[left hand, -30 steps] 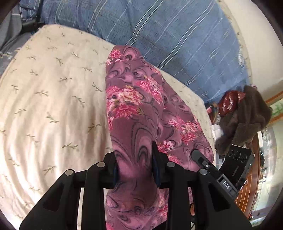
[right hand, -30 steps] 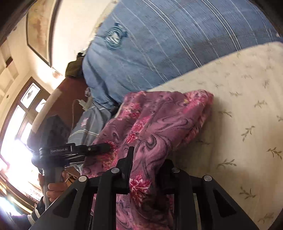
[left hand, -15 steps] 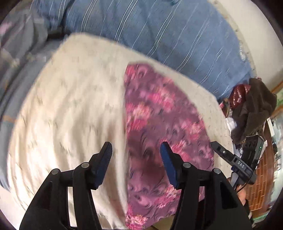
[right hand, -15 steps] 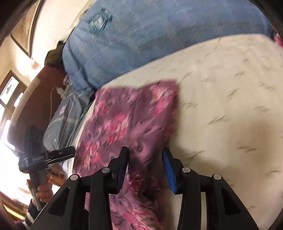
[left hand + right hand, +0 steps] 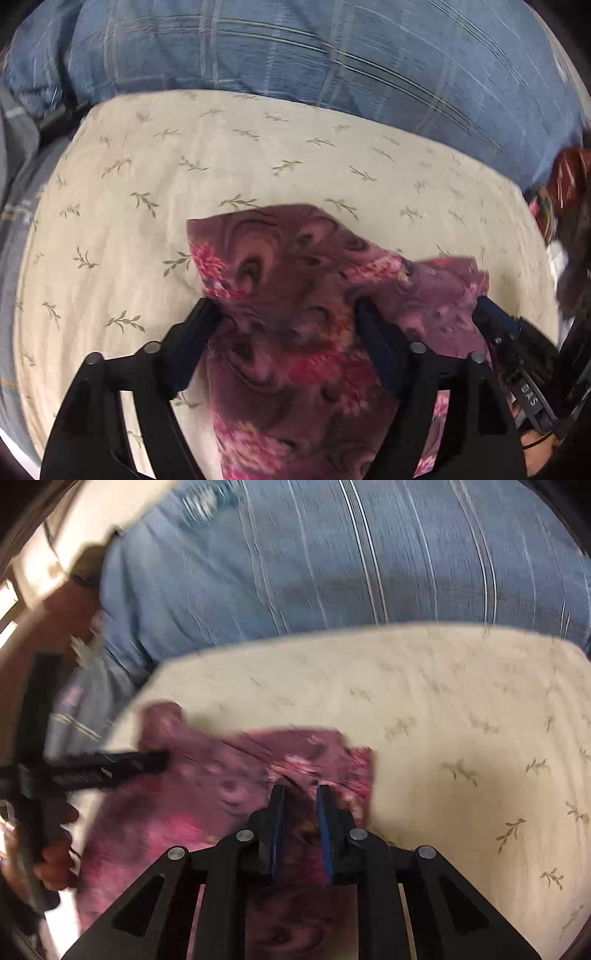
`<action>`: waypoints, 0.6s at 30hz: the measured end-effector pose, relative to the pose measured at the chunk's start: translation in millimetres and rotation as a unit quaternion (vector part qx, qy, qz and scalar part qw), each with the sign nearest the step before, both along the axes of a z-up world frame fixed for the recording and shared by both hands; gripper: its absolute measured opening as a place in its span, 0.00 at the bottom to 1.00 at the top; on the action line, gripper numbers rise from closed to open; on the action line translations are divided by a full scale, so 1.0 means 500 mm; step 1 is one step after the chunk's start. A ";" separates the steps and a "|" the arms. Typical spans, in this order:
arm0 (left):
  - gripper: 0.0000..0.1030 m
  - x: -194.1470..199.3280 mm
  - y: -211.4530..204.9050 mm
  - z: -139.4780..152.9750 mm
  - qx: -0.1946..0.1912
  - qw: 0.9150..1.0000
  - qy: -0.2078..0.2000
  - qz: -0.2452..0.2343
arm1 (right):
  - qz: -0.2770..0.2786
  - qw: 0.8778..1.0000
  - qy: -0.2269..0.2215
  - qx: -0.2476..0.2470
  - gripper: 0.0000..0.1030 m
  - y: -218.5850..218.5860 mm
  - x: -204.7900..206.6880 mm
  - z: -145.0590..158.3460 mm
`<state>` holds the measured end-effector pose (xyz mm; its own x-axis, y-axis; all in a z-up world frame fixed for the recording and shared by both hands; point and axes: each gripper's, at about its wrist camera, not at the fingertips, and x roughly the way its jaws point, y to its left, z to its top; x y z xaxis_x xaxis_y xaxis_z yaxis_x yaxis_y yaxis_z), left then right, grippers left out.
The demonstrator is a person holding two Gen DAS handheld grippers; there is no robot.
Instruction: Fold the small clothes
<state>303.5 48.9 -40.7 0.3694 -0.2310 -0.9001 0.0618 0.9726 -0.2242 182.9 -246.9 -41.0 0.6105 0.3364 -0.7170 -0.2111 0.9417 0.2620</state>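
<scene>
Left gripper spread wide over soft floral garment (crumpled); right gripper narrow, pinching fold.

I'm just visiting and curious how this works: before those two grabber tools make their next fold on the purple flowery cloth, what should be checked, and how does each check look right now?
1. Floral garment lies on the cream sheet: ok.
2. Left gripper has cloth between its fingers: ok, jaws wide open.
3. Right gripper is closed on cloth: cannot tell, narrow gap, blurred.
4. Garment lies flat: not ok, bunched and rumpled.
5. Cream sheet beyond the garment has room for a fold: ok.
6. Grippers are apart from each other: ok.
</scene>
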 end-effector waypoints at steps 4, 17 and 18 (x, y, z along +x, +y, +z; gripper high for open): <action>0.75 -0.044 0.055 0.050 -0.037 0.999 -0.017 0.003 | 0.030 0.999 -0.002 0.040 0.21 -0.015 -0.047 0.053; 0.80 -0.288 0.007 0.047 0.080 0.992 -0.090 -0.030 | 0.070 0.997 0.006 -0.019 0.28 0.020 -0.199 0.043; 0.80 -0.300 0.004 0.053 0.088 0.991 -0.095 -0.032 | 0.066 0.997 0.007 -0.029 0.32 0.015 -0.212 0.050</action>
<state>153.4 50.9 -14.2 0.5257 -0.1050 -0.8441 0.1492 0.9884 -0.0301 76.7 -239.6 -16.0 0.5541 0.3709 -0.7453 -0.3307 0.9196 0.2118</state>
